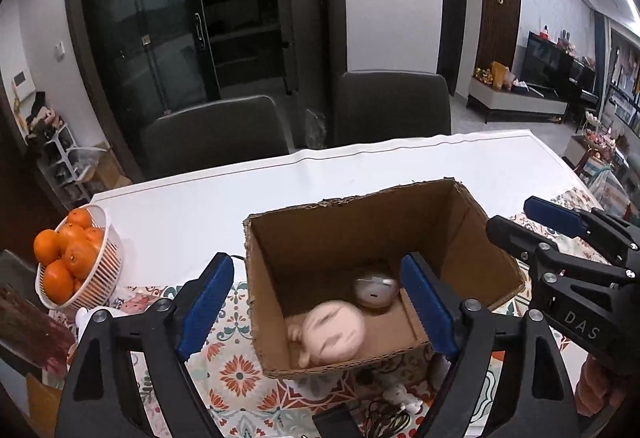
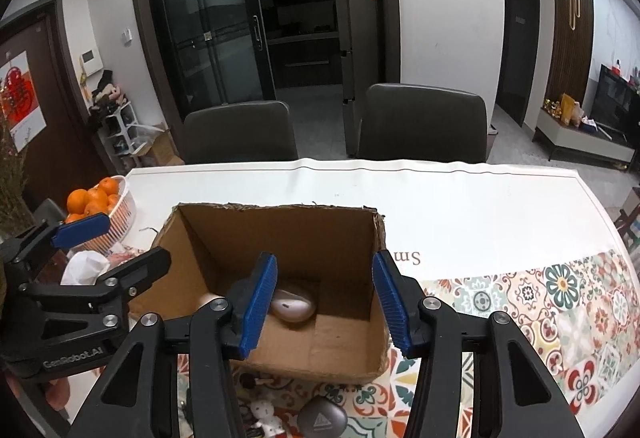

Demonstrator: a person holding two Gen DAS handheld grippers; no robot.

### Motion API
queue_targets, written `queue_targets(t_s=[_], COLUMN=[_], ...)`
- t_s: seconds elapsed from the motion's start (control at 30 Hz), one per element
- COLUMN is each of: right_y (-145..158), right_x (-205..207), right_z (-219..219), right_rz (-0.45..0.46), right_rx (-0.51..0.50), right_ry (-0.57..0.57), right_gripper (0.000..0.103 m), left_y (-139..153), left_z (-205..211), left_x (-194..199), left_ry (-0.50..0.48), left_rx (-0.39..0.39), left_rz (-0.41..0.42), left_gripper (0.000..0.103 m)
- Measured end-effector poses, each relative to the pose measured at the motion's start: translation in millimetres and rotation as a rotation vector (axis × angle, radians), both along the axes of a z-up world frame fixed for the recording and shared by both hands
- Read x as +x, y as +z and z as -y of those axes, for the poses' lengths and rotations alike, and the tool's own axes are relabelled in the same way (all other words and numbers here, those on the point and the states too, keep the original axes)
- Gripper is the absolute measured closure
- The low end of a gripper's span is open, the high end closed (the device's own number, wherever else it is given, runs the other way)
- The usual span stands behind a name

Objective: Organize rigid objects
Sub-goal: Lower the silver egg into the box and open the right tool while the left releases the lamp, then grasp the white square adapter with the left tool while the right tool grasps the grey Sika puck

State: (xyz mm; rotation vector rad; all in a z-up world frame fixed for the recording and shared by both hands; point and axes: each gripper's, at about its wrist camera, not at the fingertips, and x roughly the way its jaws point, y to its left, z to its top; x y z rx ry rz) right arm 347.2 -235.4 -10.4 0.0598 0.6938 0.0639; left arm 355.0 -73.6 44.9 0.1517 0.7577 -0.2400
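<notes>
An open cardboard box (image 1: 340,230) stands on the table; it also shows in the right wrist view (image 2: 280,234). Inside lie a beige doll head (image 1: 332,332), blurred, and a silver computer mouse (image 1: 375,291), which also shows in the right wrist view (image 2: 291,305). My left gripper (image 1: 316,308) is open and empty above the box's near side. My right gripper (image 2: 324,304) is open and empty over the box's front; it shows at the right in the left wrist view (image 1: 532,226). The left gripper shows at the left in the right wrist view (image 2: 112,238).
A white basket of oranges (image 1: 76,262) stands at the table's left. A patterned mat (image 2: 560,310) covers the near side. A small white figurine (image 2: 264,414), a grey rounded case (image 2: 322,418) and black cables (image 1: 384,418) lie before the box. Two chairs (image 2: 420,122) stand behind.
</notes>
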Motion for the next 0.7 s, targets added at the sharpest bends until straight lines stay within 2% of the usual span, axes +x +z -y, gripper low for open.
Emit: queue_targets(t_s=[0.33, 0.7], right_y=[2, -1], right_x=[-29, -61], right_z=[-9, -17], right_rz=[0.037, 0.056], right_rx=[0.014, 0.021], right_ry=[0.029, 0.056], right_gripper=[0.049, 0.047], left_y=[6, -2], left_z=[-12, -19], left_x=[-35, -78], left_ry=[0.018, 0.028], left_rx=[-0.017, -0.010], left_rz=[0.024, 0.031], left_gripper=[0.017, 0.017])
